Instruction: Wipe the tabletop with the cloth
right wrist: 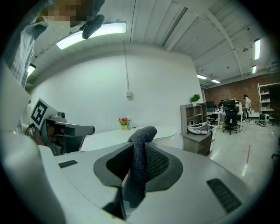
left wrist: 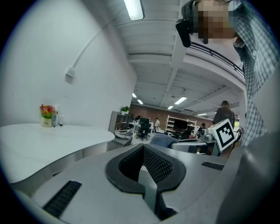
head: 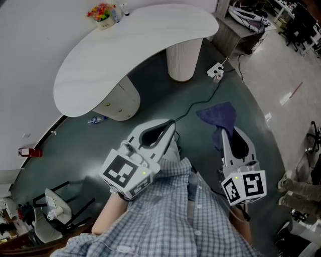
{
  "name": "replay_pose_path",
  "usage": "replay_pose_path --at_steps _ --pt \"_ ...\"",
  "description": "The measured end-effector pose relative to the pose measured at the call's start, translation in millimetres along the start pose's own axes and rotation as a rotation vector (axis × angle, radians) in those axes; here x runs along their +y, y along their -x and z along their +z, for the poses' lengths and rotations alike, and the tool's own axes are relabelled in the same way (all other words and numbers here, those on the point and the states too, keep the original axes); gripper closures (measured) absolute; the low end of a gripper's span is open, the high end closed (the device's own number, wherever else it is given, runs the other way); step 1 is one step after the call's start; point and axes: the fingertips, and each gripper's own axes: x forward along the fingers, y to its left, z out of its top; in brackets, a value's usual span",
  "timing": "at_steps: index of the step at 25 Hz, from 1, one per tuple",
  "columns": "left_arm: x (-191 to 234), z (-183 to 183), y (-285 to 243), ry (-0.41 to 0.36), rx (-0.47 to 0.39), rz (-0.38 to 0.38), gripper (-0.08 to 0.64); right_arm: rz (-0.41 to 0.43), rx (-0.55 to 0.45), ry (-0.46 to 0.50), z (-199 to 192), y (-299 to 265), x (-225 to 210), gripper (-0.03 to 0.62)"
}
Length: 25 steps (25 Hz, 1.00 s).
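A smooth white worktop point(head: 135, 45), curved like a kidney, stands on a ribbed round pedestal point(head: 183, 60). A small pot of bright flowers point(head: 100, 12) sits at its far left edge. The left tool point(head: 169, 126) hangs over the dark glossy floor point(head: 75, 150), short of the worktop's near edge. Its ridged black pads point(left wrist: 159, 164) are pressed together with nothing between them. The right tool point(head: 224, 131) is clamped on the cloth point(head: 219, 114) — dark blue, finely knitted, bunched in the jaws and fanning out ahead — off the worktop, above the floor.
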Motion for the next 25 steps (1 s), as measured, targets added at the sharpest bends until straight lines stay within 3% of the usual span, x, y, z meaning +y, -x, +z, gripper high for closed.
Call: replay_pose_path --at_steps 15,25 --pt "83 42 -93 -0.007 0.046 -0.087 0.554 -0.083 -0.003 -0.014 44 -102 -47 0.529" --pt "148 63 -128 -0.026 0.021 -0.118 0.554 -0.116 -0.015 -0.009 66 -172 -58 0.529"
